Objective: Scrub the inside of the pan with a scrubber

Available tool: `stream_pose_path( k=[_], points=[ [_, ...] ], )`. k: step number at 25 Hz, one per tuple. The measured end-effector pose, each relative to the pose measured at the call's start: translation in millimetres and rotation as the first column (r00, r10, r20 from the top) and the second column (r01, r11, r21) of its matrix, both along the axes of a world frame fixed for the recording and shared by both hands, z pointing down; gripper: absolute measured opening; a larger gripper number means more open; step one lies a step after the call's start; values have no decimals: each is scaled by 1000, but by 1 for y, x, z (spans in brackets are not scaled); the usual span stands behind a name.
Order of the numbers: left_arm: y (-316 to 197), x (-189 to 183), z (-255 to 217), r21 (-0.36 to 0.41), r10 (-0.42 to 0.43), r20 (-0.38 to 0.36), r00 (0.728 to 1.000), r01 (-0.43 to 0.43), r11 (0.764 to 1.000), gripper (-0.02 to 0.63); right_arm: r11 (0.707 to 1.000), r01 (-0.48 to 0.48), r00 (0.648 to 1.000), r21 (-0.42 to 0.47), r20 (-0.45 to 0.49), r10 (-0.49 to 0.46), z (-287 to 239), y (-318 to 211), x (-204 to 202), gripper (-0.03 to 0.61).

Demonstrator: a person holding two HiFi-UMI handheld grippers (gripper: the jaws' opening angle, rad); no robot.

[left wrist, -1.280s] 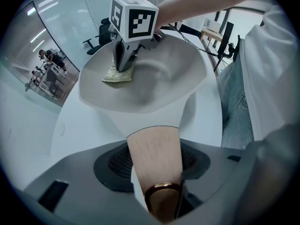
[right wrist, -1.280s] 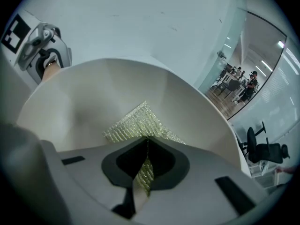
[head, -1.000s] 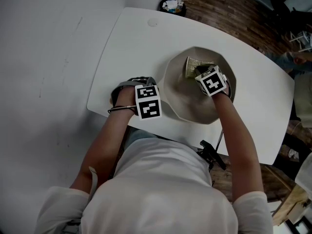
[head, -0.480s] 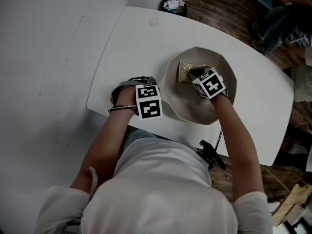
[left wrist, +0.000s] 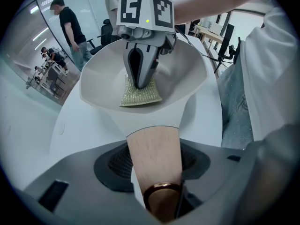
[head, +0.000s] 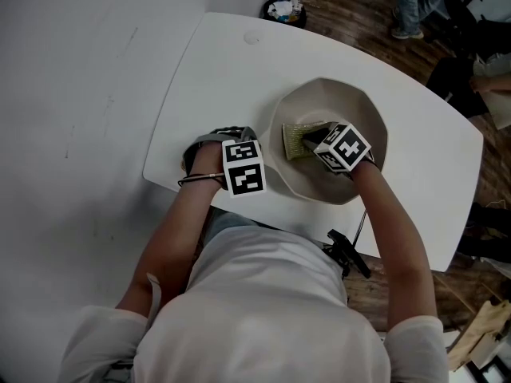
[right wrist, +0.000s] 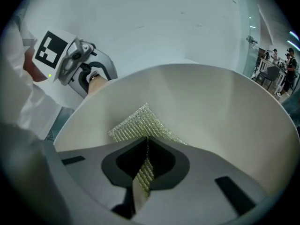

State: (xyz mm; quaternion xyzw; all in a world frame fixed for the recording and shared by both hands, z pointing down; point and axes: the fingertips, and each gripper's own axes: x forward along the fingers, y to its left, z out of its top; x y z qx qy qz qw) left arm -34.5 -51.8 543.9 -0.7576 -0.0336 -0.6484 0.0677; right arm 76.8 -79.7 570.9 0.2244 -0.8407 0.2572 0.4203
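Note:
A white pan (head: 369,108) with a pale wooden handle (left wrist: 155,154) stands on the white table (head: 212,67). My left gripper (head: 227,140) points straight down and is shut on that handle, which fills the gap between the jaws (left wrist: 155,146). Inside the pan, my right gripper (head: 316,139) is shut on a yellow-green mesh scrubber (head: 295,140) and presses it against the pan's left inner wall. In the right gripper view the scrubber (right wrist: 140,124) fans out past the shut jaws (right wrist: 146,146) onto the pan's wall (right wrist: 225,111). The left gripper view shows the scrubber (left wrist: 138,94) under the right gripper (left wrist: 139,81).
The pan sits near the table's front edge, close to the person's body. A black clamp with a cable (head: 348,251) hangs at that edge. A small bin (head: 283,9) stands on the wooden floor beyond the table. People stand in the background.
My right gripper has slid the scrubber from the far part of the pan toward the left and nearer, tilting as it went. The left gripper and the pan have stayed still.

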Motion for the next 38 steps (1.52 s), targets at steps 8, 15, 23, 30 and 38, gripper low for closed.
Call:
stream_pose_path(
  k=[8, 15, 23, 30, 38],
  points=[
    [-1, -1, 0, 0, 0, 1, 1000, 0, 1000, 235, 989, 129, 989, -67, -63, -133, 2, 36, 0, 26],
    [0, 0, 0, -2, 0, 4, 1000, 0, 1000, 235, 976, 195, 971, -100, -123, -207, 4, 55, 14, 26],
    [0, 0, 0, 0, 0, 4, 1000, 0, 1000, 235, 962, 234, 940, -138, -221, -260, 5, 66, 39, 26],
    [-1, 0, 0, 2, 2, 6, 1000, -2, 1000, 233, 953, 276, 897, -127, -322, -303, 5, 64, 57, 26],
    [-1, -1, -1, 1, 3, 9, 1000, -3, 1000, 235, 981, 184, 914, -61, -357, -193, 4, 44, 75, 26]
  ],
)
